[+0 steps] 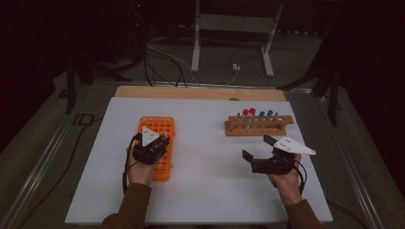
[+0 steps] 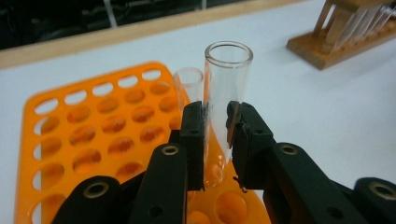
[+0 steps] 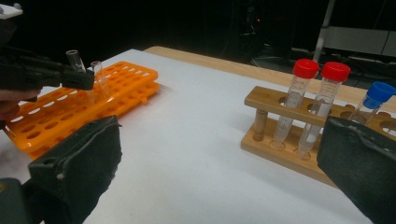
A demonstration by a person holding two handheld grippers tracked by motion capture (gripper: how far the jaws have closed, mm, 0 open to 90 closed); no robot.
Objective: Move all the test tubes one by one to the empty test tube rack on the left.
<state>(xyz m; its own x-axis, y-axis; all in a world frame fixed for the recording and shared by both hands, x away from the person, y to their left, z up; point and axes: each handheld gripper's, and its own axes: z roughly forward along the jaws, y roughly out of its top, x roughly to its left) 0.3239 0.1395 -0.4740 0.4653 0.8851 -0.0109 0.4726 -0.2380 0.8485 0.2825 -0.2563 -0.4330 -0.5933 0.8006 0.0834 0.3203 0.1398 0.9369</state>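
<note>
The left hand-held gripper [image 2: 215, 140] pinches a clear glass tube [image 2: 223, 93] over the orange rack [image 2: 93, 135] at the table's left; tilted, it could miss its hole. The right hand-held gripper [image 1: 260, 151] gapes empty.

The high view looks forward and down on the whole white table [image 1: 210, 191]; the left gripper view sits close over the orange rack [image 2: 70, 135], facing the table's far edge; the right gripper view looks low across the table, sharing that rack [image 3: 70, 107] and the wooden rack [image 3: 271, 140]
</note>
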